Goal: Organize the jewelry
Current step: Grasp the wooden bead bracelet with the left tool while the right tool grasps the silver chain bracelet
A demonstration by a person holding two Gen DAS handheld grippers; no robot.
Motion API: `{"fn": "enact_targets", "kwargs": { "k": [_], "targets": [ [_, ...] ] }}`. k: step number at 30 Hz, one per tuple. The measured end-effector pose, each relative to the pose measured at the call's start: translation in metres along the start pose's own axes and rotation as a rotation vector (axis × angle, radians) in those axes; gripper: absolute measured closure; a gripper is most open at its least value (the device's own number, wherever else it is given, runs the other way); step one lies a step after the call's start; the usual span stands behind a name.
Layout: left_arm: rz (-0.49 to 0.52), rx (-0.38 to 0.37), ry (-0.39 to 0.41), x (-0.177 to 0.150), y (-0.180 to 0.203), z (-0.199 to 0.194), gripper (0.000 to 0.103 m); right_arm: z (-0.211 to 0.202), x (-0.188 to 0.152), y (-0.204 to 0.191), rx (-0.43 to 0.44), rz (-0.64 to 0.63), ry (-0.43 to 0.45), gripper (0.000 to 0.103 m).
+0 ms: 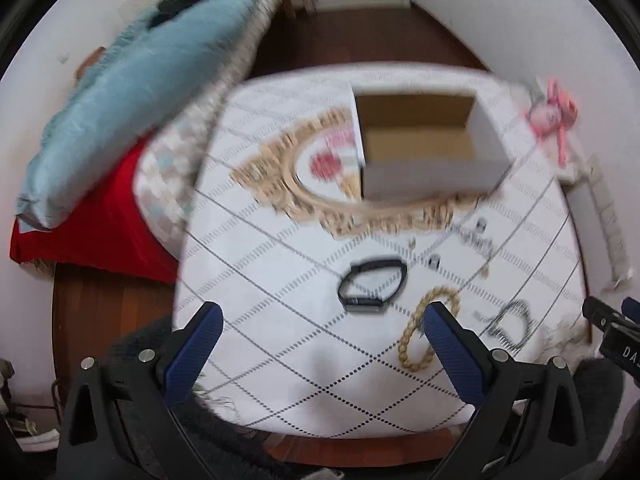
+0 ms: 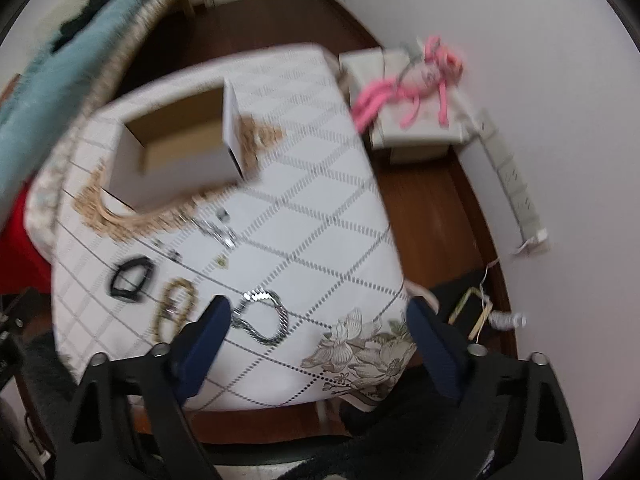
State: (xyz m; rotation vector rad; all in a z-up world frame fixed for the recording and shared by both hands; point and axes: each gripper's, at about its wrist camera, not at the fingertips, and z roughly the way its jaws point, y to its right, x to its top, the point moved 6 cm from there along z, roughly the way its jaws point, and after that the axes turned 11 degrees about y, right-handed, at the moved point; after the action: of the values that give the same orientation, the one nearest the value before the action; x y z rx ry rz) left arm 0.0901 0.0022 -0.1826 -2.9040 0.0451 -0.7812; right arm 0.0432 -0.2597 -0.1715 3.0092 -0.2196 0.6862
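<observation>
Left wrist view: your left gripper (image 1: 322, 322) has its fingers spread, empty, above the worktop's (image 1: 280, 380) near edge; the stiff, light black bangle (image 1: 373, 286) lies ahead, so pinch its rim.

Right wrist view: your right gripper (image 2: 318, 320) is likewise spread; the limp, slippery silver chain (image 2: 262, 316) lies near the near edge, so pinch a bunched section.

Left gripper (image 1: 322, 340): held above the surface, pointing forward and down; the jaws are wide apart and nothing is between them.
Left fingers (image 1: 192, 356): blue ribbed pads on black arms, both in sight.
Right gripper (image 2: 320, 340): also held above the surface, jaws spread wide, nothing between them.
Right fingers (image 2: 202, 344): dark blue pads, both in sight.
Right gripper in the left wrist view: its tip shows at the right edge.
</observation>
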Motion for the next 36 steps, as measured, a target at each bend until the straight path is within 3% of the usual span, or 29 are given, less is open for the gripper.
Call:
{"fn": "enact_targets", "kwargs": {
  "k": [5,14,17,19,22,23,24,25,27,30,36],
  "targets": [
    [0.024,-0.052,-0.138,-0.036,0.021,0.051,0.023,0.054,-0.026,-0.002,0.001,0.005,-0.071,0.028],
    [0.043,-0.150,-0.206,-0.057,0.051,0.076,0.024,0.104,-0.054,-0.009,0.020,0.001,-0.158,0.049],
    [0.059,-0.167,-0.211,-0.058,0.058,0.078,0.040,0.104,-0.053,-0.013,0.028,-0.008,-0.137,0.056],
    [0.068,-0.181,-0.226,-0.060,0.062,0.080,0.061,0.103,-0.053,-0.016,0.030,-0.017,-0.129,0.060],
    [0.083,-0.202,-0.214,-0.059,0.065,0.078,0.071,0.102,-0.053,-0.018,0.035,-0.021,-0.121,0.062],
    [0.093,-0.205,-0.206,-0.059,0.067,0.077,0.082,0.102,-0.052,-0.018,0.038,-0.025,-0.116,0.063],
    [0.106,-0.200,-0.200,-0.058,0.068,0.076,0.092,0.102,-0.052,-0.020,0.040,-0.029,-0.112,0.068],
    [0.111,-0.208,-0.198,-0.058,0.068,0.075,0.096,0.100,-0.052,-0.021,0.041,-0.033,-0.107,0.079],
    [0.103,-0.210,-0.198,-0.057,0.069,0.074,0.096,0.096,-0.053,-0.026,0.039,-0.039,-0.103,0.094],
    [0.095,-0.220,-0.185,-0.054,0.068,0.066,0.096,0.094,-0.053,-0.027,0.045,-0.008,-0.099,0.094],
    [0.062,-0.263,-0.134,-0.031,0.061,0.031,0.096,0.081,-0.050,-0.030,0.168,0.105,-0.121,0.095]
  ]
}}
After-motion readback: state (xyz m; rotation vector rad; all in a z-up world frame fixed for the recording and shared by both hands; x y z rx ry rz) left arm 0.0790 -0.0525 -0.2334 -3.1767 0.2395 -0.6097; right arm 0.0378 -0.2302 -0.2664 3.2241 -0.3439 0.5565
